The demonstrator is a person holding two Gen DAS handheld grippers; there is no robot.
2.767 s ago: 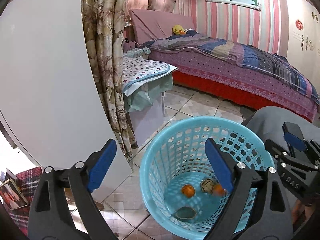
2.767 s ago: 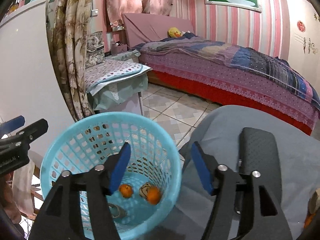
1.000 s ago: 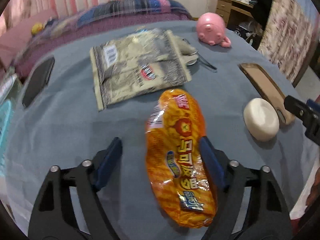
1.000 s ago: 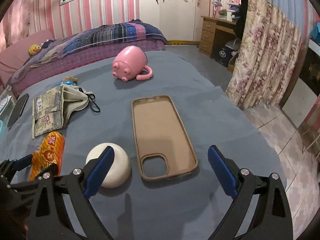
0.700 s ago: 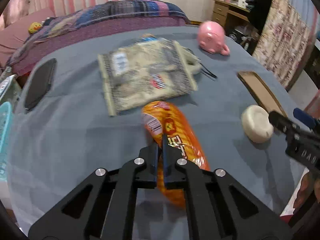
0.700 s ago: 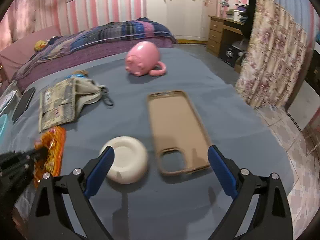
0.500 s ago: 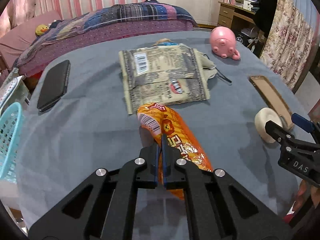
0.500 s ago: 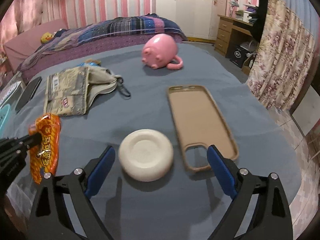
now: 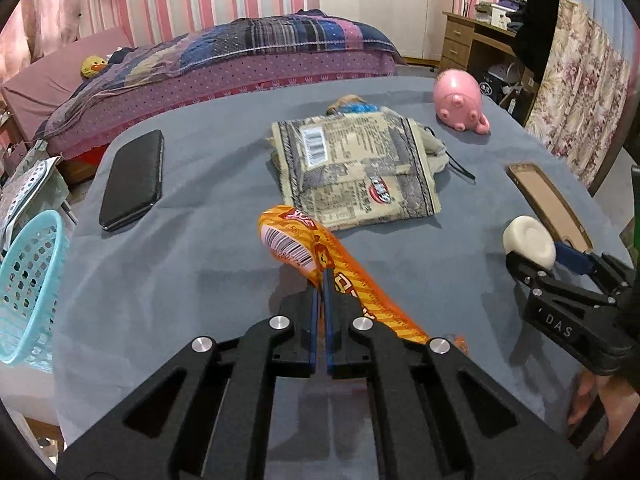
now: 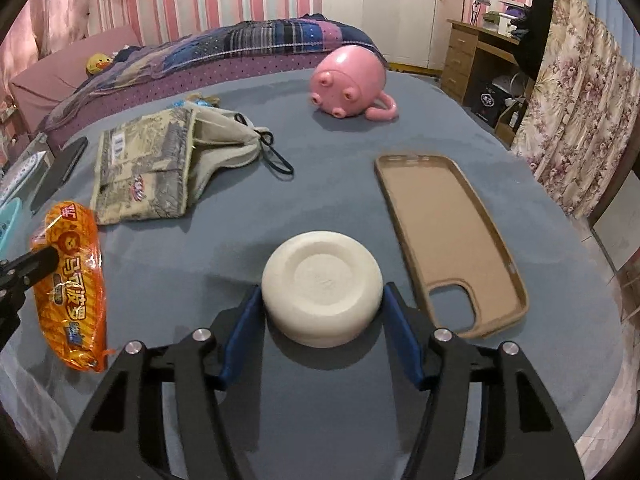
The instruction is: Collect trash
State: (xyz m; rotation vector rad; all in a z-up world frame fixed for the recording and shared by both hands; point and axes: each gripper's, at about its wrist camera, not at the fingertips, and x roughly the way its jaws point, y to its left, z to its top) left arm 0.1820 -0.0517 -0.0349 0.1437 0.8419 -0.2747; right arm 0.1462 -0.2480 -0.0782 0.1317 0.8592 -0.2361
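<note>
My left gripper (image 9: 322, 276) is shut on the edge of an orange snack bag (image 9: 292, 240) and holds it tilted just above the grey tablecloth (image 9: 200, 264). The right wrist view shows the same bag (image 10: 74, 292) hanging from the left gripper (image 10: 40, 260). A white upturned bowl (image 10: 322, 284) sits between the blue pads of my right gripper (image 10: 322, 304). Its jaws are closing and the pads stand close beside the bowl's sides. A flat beige snack bag (image 9: 352, 176) lies farther back. The light blue basket (image 9: 28, 280) stands off the table's left edge.
On the cloth lie a black phone (image 9: 132, 180), a tan phone case (image 10: 448, 240), a pink pig mug (image 10: 348, 80) and a cloth pouch (image 10: 224, 140). A bed (image 9: 240, 52) is behind and a flowered curtain (image 10: 580, 128) hangs at the right.
Both grippers left the basket for the table. The left one shut on the orange bag and lifted it. The right one came up to the white bowl and its jaws narrowed around it.
</note>
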